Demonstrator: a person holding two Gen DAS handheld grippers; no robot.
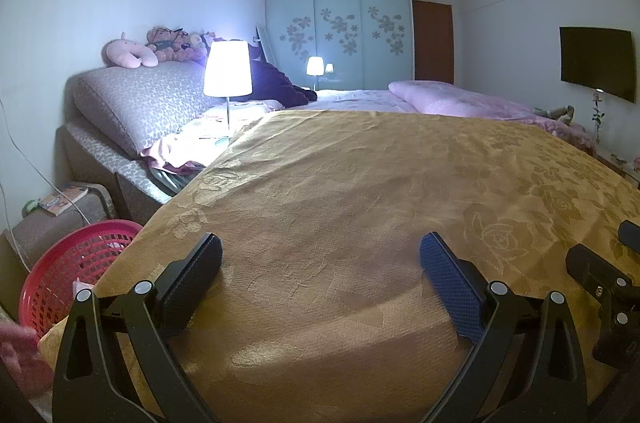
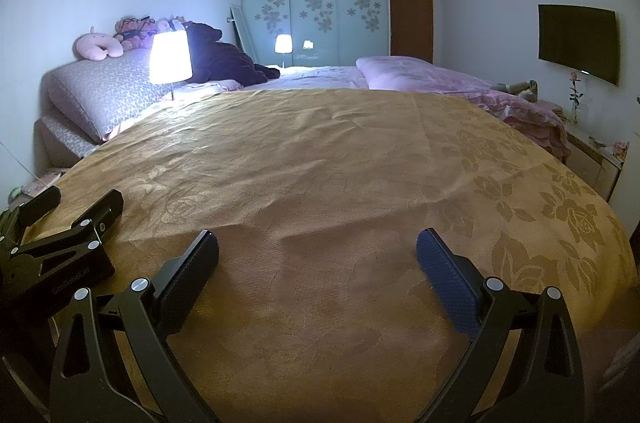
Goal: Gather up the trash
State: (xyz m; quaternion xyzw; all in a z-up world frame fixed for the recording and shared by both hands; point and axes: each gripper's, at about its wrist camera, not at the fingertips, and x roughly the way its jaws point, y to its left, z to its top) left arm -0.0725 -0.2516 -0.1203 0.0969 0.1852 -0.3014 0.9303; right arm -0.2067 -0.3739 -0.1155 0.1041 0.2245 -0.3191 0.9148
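Note:
My left gripper point(image 1: 320, 257) is open and empty, low over a gold floral cloth point(image 1: 360, 183) that covers a table. My right gripper point(image 2: 318, 253) is open and empty over the same cloth point(image 2: 320, 163), to the right of the left one. The left gripper also shows at the left edge of the right wrist view point(image 2: 68, 215), and the right gripper at the right edge of the left wrist view point(image 1: 608, 255). A red mesh basket point(image 1: 76, 263) stands on the floor below the table's left edge. No trash item shows on the cloth.
A bed with a pink quilt point(image 1: 460, 99) lies beyond the table. A lit lamp point(image 1: 228, 71) stands at the table's far left. Plush toys point(image 1: 160, 47) sit on the grey headboard cushion point(image 1: 136, 99). A TV point(image 1: 598, 63) hangs on the right wall. Books point(image 1: 64, 199) lie on a low stand.

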